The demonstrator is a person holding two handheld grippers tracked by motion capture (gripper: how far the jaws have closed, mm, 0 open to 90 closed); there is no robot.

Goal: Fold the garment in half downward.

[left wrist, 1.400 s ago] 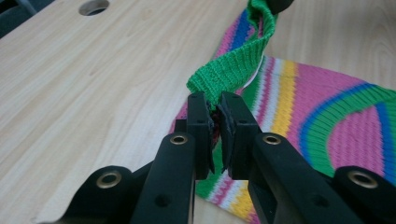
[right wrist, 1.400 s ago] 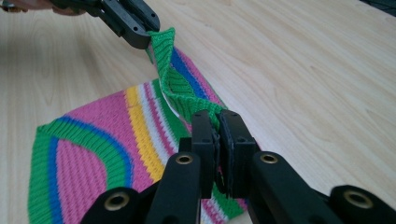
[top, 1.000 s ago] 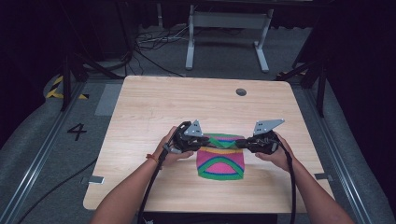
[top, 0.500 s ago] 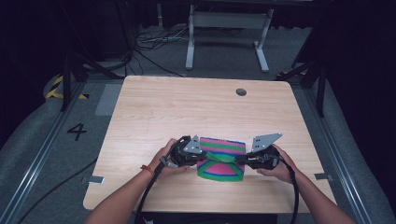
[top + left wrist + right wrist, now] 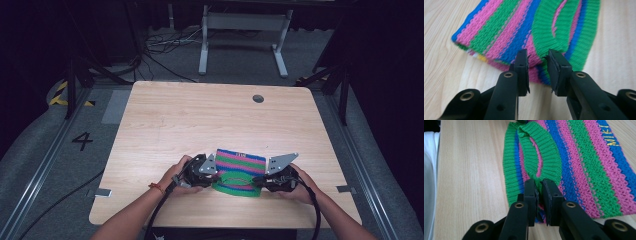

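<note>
The striped knit [image 5: 239,171] lay folded at the bench's [image 5: 200,120] near edge. The left claw [image 5: 537,58] stood released at its edge, jaws apart; the right claw [image 5: 539,185] pinched the green hem. Apparently folding: next, the left needs to clamp its corner.

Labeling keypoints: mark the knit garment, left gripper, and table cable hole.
knit garment [image 5: 241,160], high view, striped body.
left gripper [image 5: 537,56], left gripper view, midway between fingertips.
cable hole [image 5: 258,98], high view, its centre.

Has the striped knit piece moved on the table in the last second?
Yes. The striped knit piece has come toward the person's edge of the table, farther from the round hole.
</note>
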